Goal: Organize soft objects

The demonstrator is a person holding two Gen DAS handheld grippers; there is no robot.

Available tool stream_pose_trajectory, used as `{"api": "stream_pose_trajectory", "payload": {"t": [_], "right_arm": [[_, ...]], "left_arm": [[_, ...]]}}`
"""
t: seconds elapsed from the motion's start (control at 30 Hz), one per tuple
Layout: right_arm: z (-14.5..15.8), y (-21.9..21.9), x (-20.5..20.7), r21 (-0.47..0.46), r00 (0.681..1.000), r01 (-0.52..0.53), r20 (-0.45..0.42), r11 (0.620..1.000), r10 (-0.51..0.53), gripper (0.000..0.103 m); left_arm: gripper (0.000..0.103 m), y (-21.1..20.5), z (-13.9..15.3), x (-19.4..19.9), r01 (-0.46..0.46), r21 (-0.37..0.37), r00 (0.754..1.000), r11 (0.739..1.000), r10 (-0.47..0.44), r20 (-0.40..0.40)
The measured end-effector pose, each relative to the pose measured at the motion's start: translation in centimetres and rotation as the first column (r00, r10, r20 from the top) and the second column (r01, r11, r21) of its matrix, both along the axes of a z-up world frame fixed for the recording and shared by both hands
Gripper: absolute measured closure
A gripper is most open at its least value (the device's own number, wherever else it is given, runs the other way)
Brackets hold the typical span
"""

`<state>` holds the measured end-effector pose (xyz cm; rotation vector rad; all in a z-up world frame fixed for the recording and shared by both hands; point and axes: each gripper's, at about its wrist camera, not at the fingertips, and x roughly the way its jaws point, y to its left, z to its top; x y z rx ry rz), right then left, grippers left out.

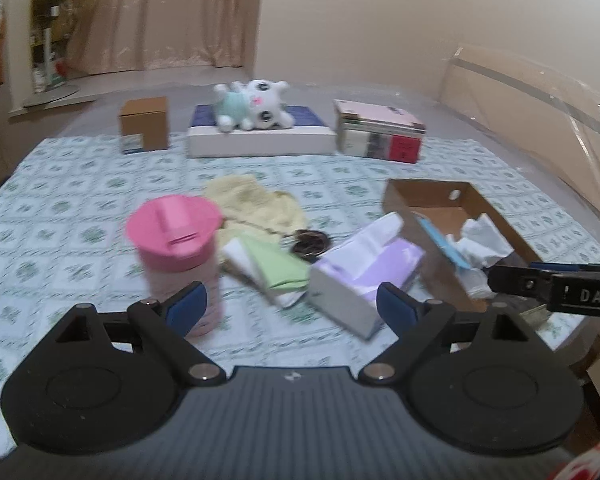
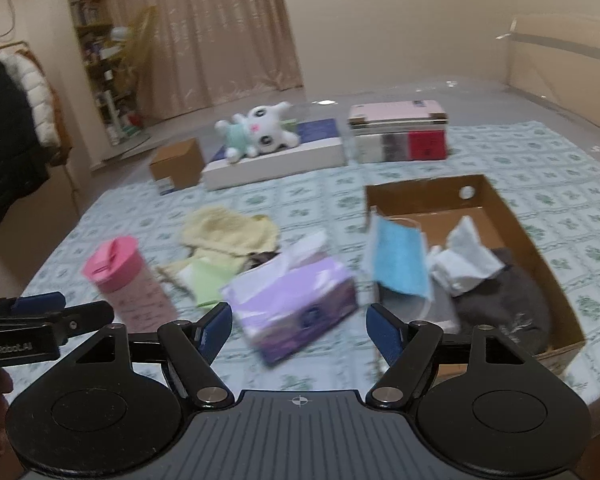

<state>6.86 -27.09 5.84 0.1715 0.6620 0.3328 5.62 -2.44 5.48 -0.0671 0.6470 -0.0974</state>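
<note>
Grippers spread, nothing held, above patterned cloth.
Left gripper (image 1: 290, 306) and right gripper (image 2: 298, 330) both gaping, empty. Tissue pack (image 2: 296, 300) just ahead of right gripper, long axis slanting across its fingers. Beyond: yellow cloth (image 1: 256, 204); cardboard tray (image 2: 512, 216) right; plush toy (image 1: 256, 106) far.

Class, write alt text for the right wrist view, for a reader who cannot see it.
The open right gripper hovers over a patterned table, empty, before a purple tissue box. Right of it, a cardboard box holds a blue face mask, crumpled tissues and grey cloth.
</note>
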Motion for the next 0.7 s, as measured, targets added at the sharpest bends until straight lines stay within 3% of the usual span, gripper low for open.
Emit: {"api": "stream_pose_trajectory", "payload": {"t": [0.33,0.7], "right_arm": [[-0.7,4.0,-0.9,-0.020,0.997,-0.080,-0.021,0.997,0.080,0.029],[-0.7,5.0,-1.2,-0.029,0.995,-0.095,-0.021,0.995,0.094,0.029]], "left_arm": [[0.013,3.7,-0.9,-2.1,-0.066,0.039,0.997,0.997,0.068,-0.039],[0.013,4.1,-1.1,-2.7,-0.063,0.034,0.997,0.997,0.064,-0.043]]}}
